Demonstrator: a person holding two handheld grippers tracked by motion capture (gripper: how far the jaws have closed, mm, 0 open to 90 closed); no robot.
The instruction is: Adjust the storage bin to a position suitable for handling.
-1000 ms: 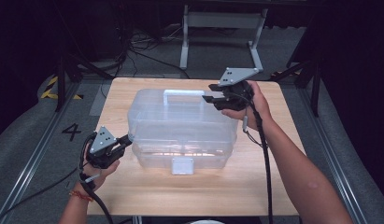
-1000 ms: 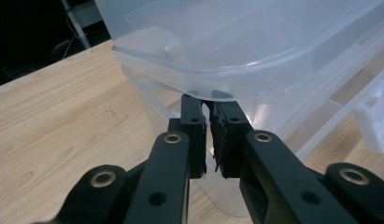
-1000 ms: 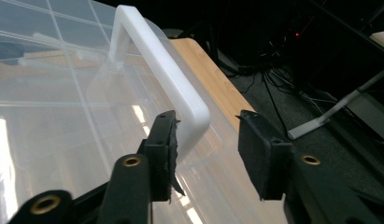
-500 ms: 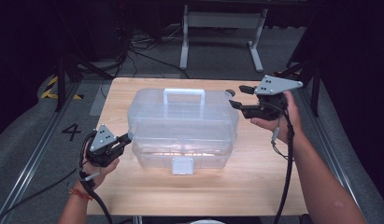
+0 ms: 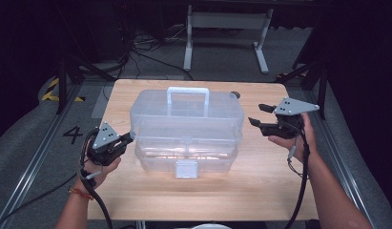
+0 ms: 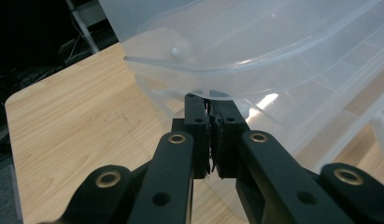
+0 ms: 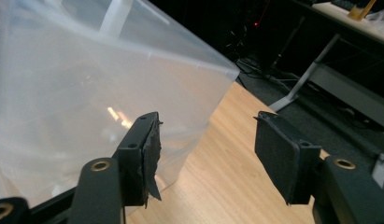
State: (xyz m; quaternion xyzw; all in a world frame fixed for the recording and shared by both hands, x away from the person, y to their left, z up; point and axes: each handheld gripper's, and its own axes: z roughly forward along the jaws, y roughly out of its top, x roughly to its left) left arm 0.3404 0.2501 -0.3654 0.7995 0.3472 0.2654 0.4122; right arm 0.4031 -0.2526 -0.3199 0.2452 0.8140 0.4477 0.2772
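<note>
A clear plastic storage box (image 5: 186,124) with a white handle (image 5: 187,90) and a front latch (image 5: 186,168) stands in the middle of the wooden table (image 5: 260,191). My left gripper (image 5: 130,137) is shut, its tips against the box's left end. In the left gripper view the closed left gripper (image 6: 210,100) sits just under the lid's rim (image 6: 189,70). My right gripper (image 5: 256,113) hovers to the right of the box, apart from it and pointing at its right end. Its jaws have just been opening. Nothing lies between the right gripper (image 7: 207,135) jaws, and the box wall (image 7: 87,84) is beside the left one.
A small dark object (image 5: 235,94) lies on the table behind the box's right corner. A white desk frame (image 5: 224,28) and cables (image 5: 141,52) stand on the floor beyond the far edge. Bare wood lies to the right of the box (image 7: 227,177).
My right gripper left the box top near the handle and swung right and down to beside the box's right end, its jaws spreading wider. The left gripper stayed in place.
</note>
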